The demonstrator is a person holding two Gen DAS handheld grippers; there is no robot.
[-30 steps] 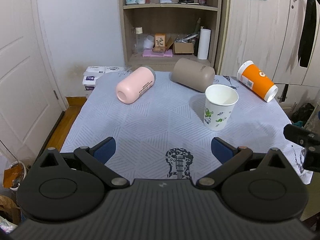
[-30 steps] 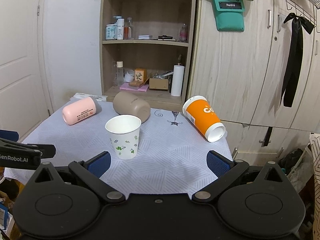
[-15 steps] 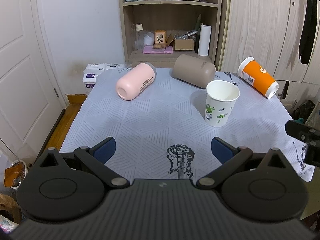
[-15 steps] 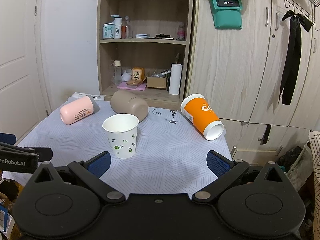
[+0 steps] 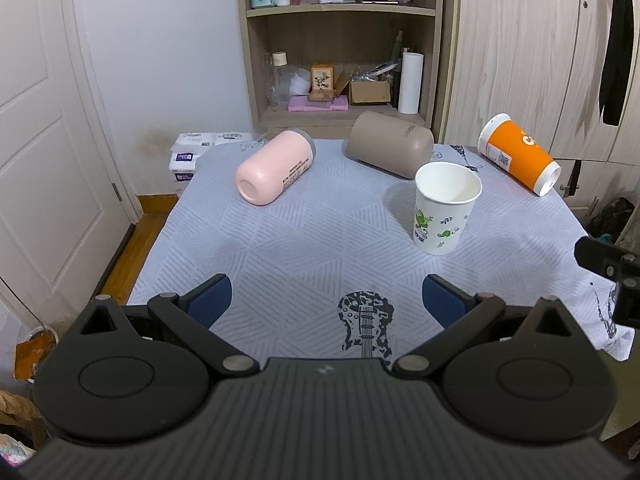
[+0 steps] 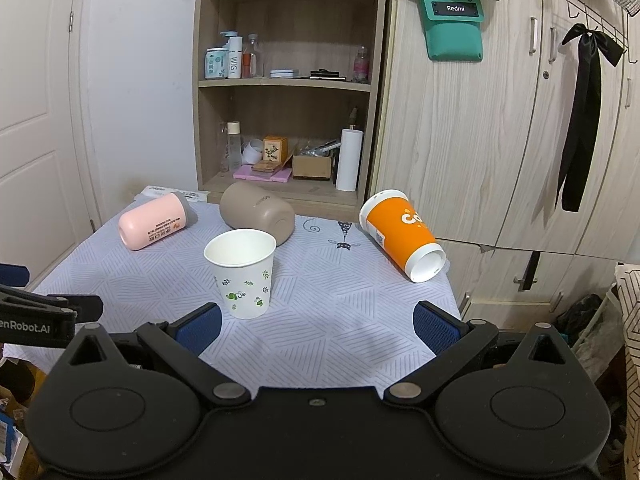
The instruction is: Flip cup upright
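Note:
A white paper cup with green prints (image 5: 444, 208) (image 6: 243, 274) stands upright on the grey patterned tablecloth (image 5: 320, 240). A pink cup (image 5: 274, 166) (image 6: 154, 226), a taupe cup (image 5: 390, 144) (image 6: 258, 214) and an orange paper cup (image 5: 518, 154) (image 6: 402, 234) lie on their sides at the far part of the table. My left gripper (image 5: 326, 302) is open and empty near the table's front edge. My right gripper (image 6: 318, 324) is open and empty, near the front right, just right of the white cup.
A wooden shelf unit (image 5: 340, 40) with bottles, boxes and a paper roll stands behind the table. Wardrobe doors (image 6: 500, 120) are at the right, a white door (image 5: 36, 140) at the left. Tissue packs (image 5: 192, 148) sit beyond the table's far left corner.
Both grippers have drawn back and risen slightly, so the cups sit lower in view. No cup has moved.

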